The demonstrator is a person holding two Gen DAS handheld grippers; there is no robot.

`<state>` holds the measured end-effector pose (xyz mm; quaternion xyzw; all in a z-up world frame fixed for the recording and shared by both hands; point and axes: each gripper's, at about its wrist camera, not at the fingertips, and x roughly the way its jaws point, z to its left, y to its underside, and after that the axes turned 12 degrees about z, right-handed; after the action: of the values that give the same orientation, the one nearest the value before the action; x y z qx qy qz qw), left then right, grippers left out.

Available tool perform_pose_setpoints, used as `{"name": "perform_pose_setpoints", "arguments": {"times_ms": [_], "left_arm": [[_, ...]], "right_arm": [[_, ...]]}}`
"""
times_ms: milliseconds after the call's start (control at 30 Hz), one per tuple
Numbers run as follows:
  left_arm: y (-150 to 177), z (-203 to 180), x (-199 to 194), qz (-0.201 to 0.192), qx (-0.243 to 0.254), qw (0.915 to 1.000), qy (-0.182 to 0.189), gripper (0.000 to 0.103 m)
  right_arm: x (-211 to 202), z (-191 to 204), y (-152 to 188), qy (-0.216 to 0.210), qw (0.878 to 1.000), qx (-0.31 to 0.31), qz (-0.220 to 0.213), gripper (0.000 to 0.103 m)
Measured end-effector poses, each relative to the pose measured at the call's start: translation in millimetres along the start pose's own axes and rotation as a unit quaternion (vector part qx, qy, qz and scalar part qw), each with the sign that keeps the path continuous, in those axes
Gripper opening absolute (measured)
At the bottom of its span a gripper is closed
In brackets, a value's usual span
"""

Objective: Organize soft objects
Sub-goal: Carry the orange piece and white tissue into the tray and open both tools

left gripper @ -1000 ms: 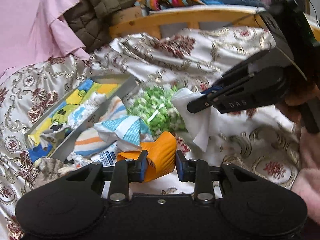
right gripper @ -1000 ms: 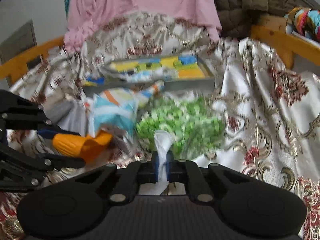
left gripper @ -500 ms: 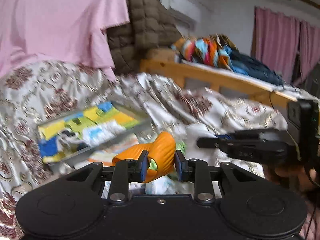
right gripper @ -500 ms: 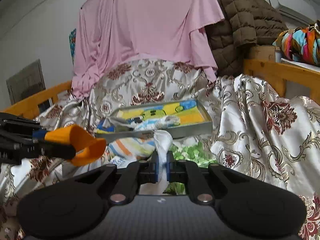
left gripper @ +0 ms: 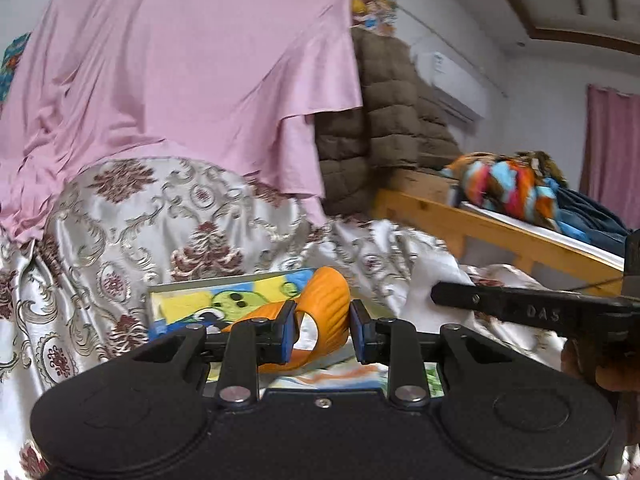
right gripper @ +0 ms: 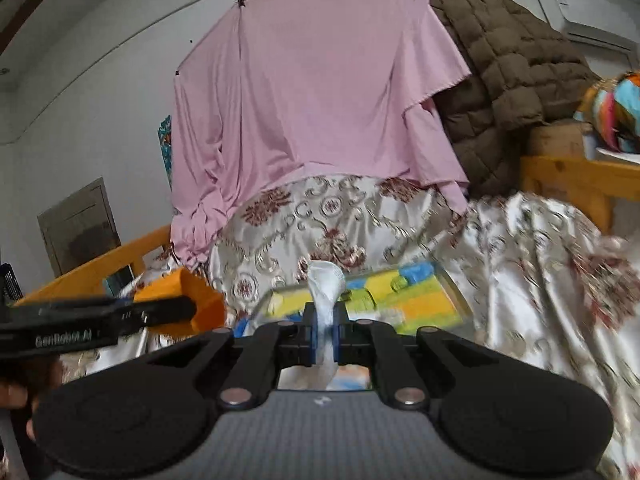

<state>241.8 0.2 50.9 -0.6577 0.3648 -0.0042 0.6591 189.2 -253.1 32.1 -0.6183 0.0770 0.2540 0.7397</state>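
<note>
My left tool (left gripper: 323,330) squeezes a soft orange thing (left gripper: 320,312), ribbed and curled like a shell. It is up in the air, in front of the tray (left gripper: 224,286). My right tool (right gripper: 325,334) is clenched tight on a thin white cloth (right gripper: 325,284), which sticks up from between the blue pads like a crumpled little flag and hangs limp below them.

A second ago both tools were low over the pile of soft things on the bed. Now both are higher, and the green leafy bundle and the striped cloth that I saw then are nearly hidden under the tools. The orange thing and the white cloth came up with them.

The tray is flat and gray-rimmed, with a bright yellow, blue and green cartoon picture inside. I cannot tell what else lies in it. It sits on a shiny bed cover (left gripper: 132,216) with red flowers and gold curls. A smooth pink sheet (left gripper: 172,80) hangs behind, beside a puffy brown quilt (left gripper: 384,128).
</note>
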Motion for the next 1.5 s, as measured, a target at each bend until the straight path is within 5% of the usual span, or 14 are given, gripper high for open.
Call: {"name": "perform_pose_setpoints", "arguments": {"times_ms": [267,533,767,1067,1133,1300,1500], "left_arm": [[-20,66,64,0.009,-0.044,0.9986,-0.028,0.03],[-28,128,120,0.043,-0.094,0.9946,-0.009,0.03],[-18,148,152,0.063,-0.143,0.9876,0.017,0.031],[-4,145,168,0.113,-0.125,0.9857,-0.001,0.038],[-4,141,169,0.116,-0.118,0.9863,-0.003,0.039],[-6,130,167,0.113,-0.091,0.9894,-0.011,0.046],[-7,125,165,0.113,-0.088,0.9896,-0.016,0.064]], "right_arm": [[98,8,-34,-0.034,0.999,0.002,0.018,0.008],[187,13,-52,-0.023,0.996,0.041,0.073,0.009],[235,11,-53,0.007,0.991,0.077,0.114,0.009],[260,13,-37,0.065,0.984,0.03,0.163,0.016],[260,15,-34,0.076,0.983,0.019,0.169,0.019],[254,12,-29,0.089,0.982,0.005,0.167,0.051],[245,6,-30,0.098,0.981,-0.003,0.167,0.069]]}}
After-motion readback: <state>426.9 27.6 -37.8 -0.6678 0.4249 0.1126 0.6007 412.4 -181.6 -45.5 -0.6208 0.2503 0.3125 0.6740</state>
